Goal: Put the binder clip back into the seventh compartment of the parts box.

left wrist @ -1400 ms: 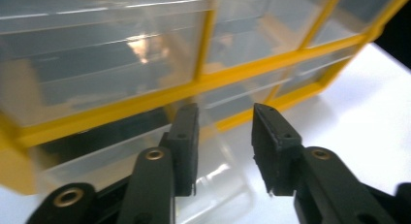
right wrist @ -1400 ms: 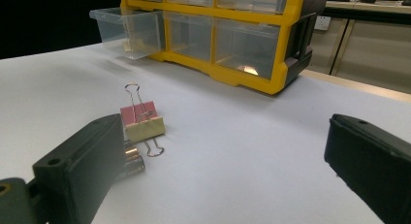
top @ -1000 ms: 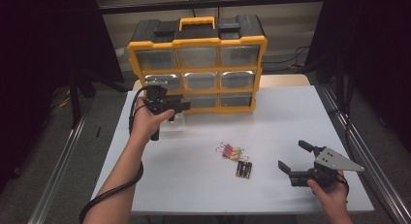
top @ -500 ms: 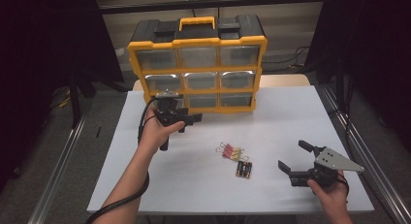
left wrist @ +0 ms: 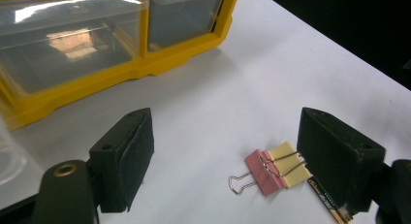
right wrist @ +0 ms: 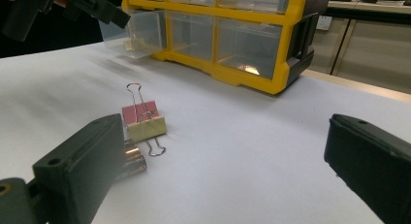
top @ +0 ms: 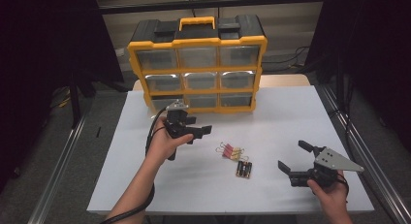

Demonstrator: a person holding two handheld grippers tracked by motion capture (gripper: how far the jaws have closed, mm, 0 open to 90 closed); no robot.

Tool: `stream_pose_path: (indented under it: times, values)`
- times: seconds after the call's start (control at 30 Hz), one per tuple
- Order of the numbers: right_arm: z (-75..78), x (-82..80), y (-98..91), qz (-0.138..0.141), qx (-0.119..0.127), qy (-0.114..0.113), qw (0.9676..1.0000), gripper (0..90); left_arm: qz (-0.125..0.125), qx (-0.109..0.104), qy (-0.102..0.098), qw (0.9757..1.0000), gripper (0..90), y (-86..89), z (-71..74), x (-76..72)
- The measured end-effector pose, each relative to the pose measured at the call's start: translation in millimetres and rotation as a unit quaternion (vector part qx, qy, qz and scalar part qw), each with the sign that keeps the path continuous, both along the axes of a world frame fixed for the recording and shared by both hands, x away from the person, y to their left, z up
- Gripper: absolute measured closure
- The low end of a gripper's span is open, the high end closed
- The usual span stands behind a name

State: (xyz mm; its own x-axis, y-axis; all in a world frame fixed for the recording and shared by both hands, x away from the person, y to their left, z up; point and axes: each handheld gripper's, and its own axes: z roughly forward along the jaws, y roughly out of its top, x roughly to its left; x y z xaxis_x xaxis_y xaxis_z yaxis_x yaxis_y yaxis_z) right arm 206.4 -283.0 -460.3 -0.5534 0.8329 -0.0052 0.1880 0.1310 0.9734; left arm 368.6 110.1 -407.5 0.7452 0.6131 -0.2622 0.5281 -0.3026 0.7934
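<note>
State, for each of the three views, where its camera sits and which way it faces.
High view: above the table's near edge, facing forward and down at the organizer; both forearms show.
Left gripper view: on the left tongs, facing down at the clips.
Right gripper view: on the right tongs, level toward the organizer.
All three share the clips.

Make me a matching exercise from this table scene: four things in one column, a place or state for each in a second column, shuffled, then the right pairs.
Things:
1. binder clips
2. batteries
3. organizer
4. left gripper

Places or states:
A. stands at the far edge of the table
B. jaws open, empty, aimed toward the clips
C. pink and yellow, lying mid-table
D. dark, lying just nearer the person than the clips

Pairs: 1-C, 2-D, 3-A, 4-B
</note>
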Motion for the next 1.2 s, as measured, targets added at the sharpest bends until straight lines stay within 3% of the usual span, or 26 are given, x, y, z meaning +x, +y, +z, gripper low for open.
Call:
stream_pose_path:
  times: [0.6, 0.8, 0.93, 1.2]
  values:
    - [-0.1, -0.1, 0.3, -0.002, -0.001, 0.000, 1.0000, 0.7, -0.025, 0.011, -0.003, 0.9996, 21.4, -18.3, -23.8, -19.7]
    - [-0.2, 0.0, 0.2, -0.001, -0.001, 0.000, 1.0000, 0.7, -0.036, 0.003, 0.000, 0.9993, 24.3, -23.8, -33.4, -24.2]
    - [-0.2, 0.0, 0.2, 0.000, -0.002, 0.001, 1.0000, 0.7, -0.040, -0.007, 0.002, 0.9992, 28.3, -26.0, -41.0, -25.8]
    - [-0.3, 0.0, 0.9, 0.000, -0.002, 0.000, 1.0000, 0.8, -0.046, 0.008, 0.013, 0.9988, 44.1, -34.9, -49.3, -25.6]
